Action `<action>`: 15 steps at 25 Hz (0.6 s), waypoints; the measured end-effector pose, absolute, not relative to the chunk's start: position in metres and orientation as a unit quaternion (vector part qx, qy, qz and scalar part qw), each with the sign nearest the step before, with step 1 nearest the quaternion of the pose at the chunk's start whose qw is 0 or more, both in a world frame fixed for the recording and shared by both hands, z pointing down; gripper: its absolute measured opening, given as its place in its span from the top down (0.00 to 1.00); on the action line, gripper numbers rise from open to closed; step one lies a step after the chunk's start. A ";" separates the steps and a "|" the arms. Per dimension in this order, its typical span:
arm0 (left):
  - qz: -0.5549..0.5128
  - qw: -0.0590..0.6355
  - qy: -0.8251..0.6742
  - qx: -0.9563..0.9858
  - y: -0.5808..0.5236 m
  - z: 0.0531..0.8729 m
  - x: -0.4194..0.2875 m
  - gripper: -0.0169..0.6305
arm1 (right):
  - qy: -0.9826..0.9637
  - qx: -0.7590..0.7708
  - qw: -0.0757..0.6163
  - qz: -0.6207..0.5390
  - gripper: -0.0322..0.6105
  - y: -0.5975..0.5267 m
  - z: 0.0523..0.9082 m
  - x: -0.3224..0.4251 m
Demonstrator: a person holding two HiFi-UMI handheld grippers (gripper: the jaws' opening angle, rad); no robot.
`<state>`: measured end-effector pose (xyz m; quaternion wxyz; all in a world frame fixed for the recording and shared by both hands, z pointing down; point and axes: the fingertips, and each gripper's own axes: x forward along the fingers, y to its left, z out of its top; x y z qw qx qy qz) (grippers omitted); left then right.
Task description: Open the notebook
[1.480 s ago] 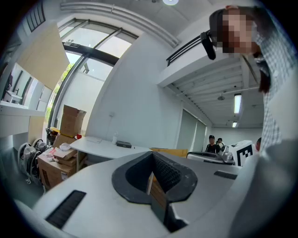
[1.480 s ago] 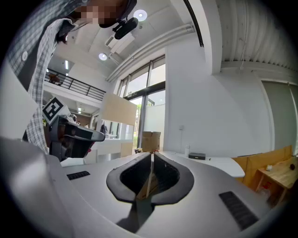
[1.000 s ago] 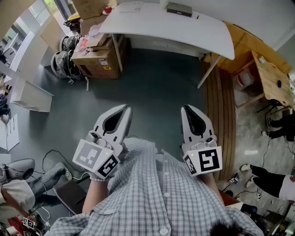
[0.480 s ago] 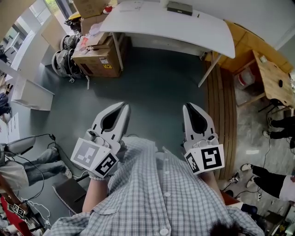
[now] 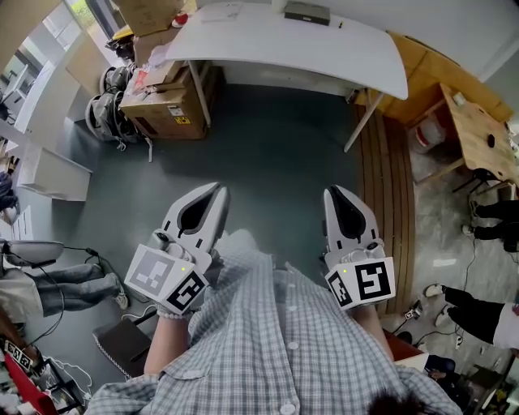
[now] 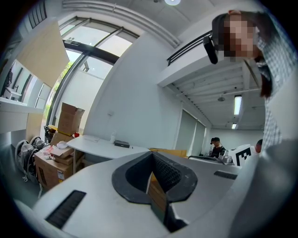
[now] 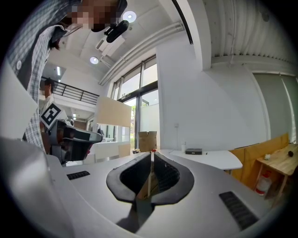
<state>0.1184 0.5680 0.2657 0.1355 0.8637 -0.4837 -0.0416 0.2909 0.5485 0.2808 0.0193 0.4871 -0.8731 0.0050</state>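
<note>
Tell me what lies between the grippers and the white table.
Only bare dark grey floor, as the head view shows, from the left gripper and right gripper to the white table.

The dark object on the white table, itself cut by the top edge, is too small to identify.

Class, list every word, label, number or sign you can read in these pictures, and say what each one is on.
No words or numbers can be read anywhere.
Left gripper: black-and-white square markers on its cube, patterns only, no letters.
Right gripper: the same kind of square marker, no letters.
Cardboard box: a small yellow and black label, too small to read.
</note>
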 end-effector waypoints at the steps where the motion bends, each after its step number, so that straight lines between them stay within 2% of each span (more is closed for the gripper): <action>1: -0.041 0.136 -0.483 0.864 0.566 0.266 0.118 0.96 | -0.873 0.486 0.020 0.006 0.90 0.547 0.282 0.290; 15: -0.036 0.148 -0.455 0.877 0.485 0.275 0.113 0.96 | -0.871 0.488 0.052 0.012 0.90 0.481 0.292 0.265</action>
